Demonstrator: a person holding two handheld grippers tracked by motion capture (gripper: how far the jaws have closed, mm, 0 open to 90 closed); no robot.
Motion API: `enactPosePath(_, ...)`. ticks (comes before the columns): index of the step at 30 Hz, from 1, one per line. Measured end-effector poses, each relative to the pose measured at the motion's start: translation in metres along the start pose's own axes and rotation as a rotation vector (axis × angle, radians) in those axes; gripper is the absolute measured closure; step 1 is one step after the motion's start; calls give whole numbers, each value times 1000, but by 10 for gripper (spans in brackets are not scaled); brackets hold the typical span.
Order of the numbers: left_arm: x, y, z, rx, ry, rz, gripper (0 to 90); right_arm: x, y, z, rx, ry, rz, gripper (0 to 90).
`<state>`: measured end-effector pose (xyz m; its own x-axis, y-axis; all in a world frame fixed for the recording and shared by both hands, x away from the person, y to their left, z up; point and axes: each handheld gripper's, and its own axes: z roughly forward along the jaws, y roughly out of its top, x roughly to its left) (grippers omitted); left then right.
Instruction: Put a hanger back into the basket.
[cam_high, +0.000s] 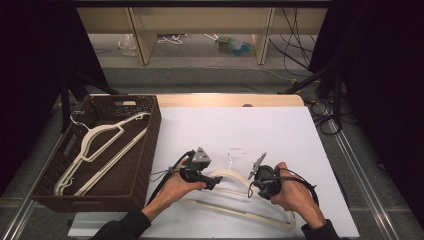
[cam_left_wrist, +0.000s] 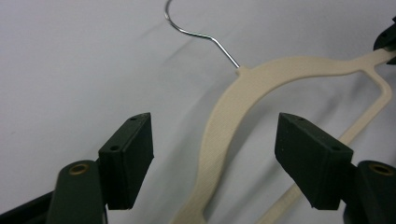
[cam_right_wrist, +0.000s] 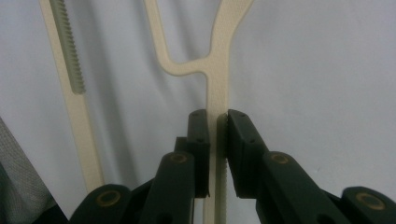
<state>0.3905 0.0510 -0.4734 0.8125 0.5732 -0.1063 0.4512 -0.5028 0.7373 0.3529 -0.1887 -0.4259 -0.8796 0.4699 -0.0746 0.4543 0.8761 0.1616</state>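
**Right gripper clamped on the hanger, left gripper gaping over its shoulder**

The right gripper (cam_right_wrist: 217, 135) has its jaws pressed together on one arm of the cream hanger (cam_high: 235, 176), just short of the fork where that arm splits toward the lower bar; the plastic strip runs straight out from between its pads. In the high view this right gripper (cam_high: 256, 186) sits on the hanger's right side, held in the person's right hand (cam_high: 295, 192).

The left gripper (cam_left_wrist: 212, 154) stands apart, its jaws wide, with the hanger's curved shoulder passing between them and touching neither pad. Ahead of it the wire hook (cam_left_wrist: 196, 32) rises from the hanger's neck. No earlier view is at hand, so only the gap is told. From above, the left gripper (cam_high: 212, 183) lies over the hanger's left shoulder, in the left hand (cam_high: 177, 187).

The hanger lies on the white table sheet (cam_high: 250, 130). Off beyond the left gripper's outer side stands a brown wicker basket (cam_high: 150, 150) with more cream hangers (cam_high: 100, 145) inside.
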Motion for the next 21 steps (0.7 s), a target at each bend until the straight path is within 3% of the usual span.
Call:
enactPosePath(2,-1,2,3,6,-17,12,308,1,-1,0,-21,-6,-11,805)
enactPosePath(5,-3,6,7,47,-40,65,331,3,0,-2,-23,0,-18,805)
enactPosePath(6,-3,6,9,50,-36,66,353,4,0,-2,-22,-4,-13,805)
enactPosePath(8,-2,8,12,53,-72,60,388,6,1,-2,-26,-4,-22,805)
enactPosePath(9,1,9,10,87,-84,99,412,6,1,-3,-27,-2,-26,805)
enactPosePath(10,-3,8,13,50,-87,46,433,7,1,-3,-28,-1,-21,805)
enactPosePath(11,2,10,11,92,-95,104,440,7,1,-4,-31,0,-31,805)
enactPosePath(12,-1,9,14,46,-105,48,460,7,1,-4,-34,-1,-35,805)
enactPosePath(14,0,8,15,43,-138,39,491,8,2,-7,-24,5,-48,805)
enactPosePath(17,0,7,16,53,-160,72,546,10,3,-6,-55,6,-72,804)
enactPosePath(21,2,6,10,60,-199,96,606,10,3,-6,-48,14,-102,805)
